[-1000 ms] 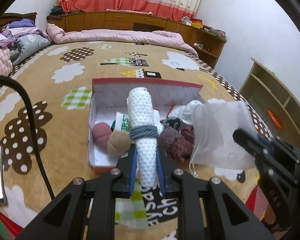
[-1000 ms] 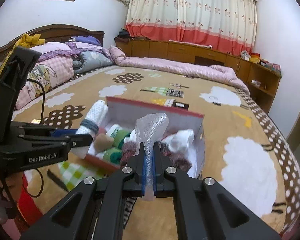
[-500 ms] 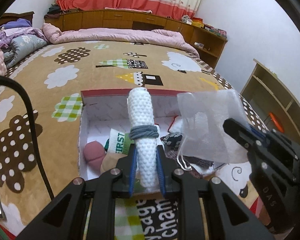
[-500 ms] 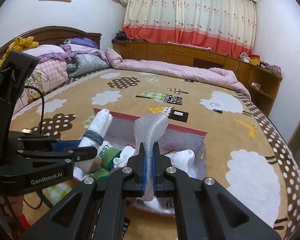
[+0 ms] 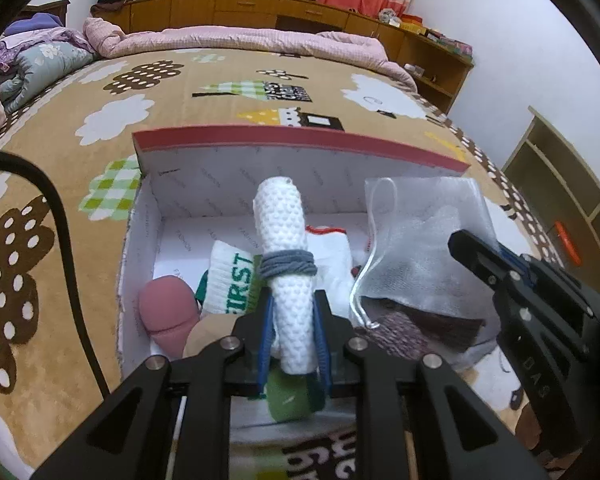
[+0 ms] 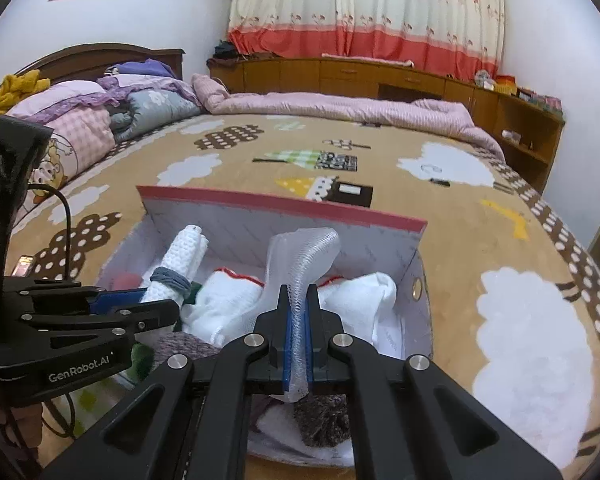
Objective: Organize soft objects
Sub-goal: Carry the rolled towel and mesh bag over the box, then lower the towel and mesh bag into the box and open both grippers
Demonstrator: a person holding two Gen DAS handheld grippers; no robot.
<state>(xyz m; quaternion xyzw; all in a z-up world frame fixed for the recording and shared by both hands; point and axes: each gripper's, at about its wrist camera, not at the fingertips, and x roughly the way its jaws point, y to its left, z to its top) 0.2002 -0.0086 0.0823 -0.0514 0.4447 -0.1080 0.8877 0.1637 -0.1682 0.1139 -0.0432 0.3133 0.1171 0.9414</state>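
A big bed [image 6: 460,240] with a brown cloud blanket holds an open shoe box [image 5: 300,148] with a red rim. The box already has soft things in it: rolled socks, one with green letters [image 5: 232,280], a pink ball of sock [image 5: 168,312] and a purple fuzzy one [image 5: 400,336].

The right tongs [image 6: 297,344] are squeezed tight on a thin see-through mesh bag [image 5: 424,248], which hangs over the right side of the box. The left tongs [image 5: 293,340] are squeezed on a white rolled towel [image 5: 286,264] tied with a grey band [image 5: 287,267], held over the middle of the box.

I think the bag string [image 5: 370,264] could catch on the socks. The towel could land on top of the pile and roll out, because the box is getting full.
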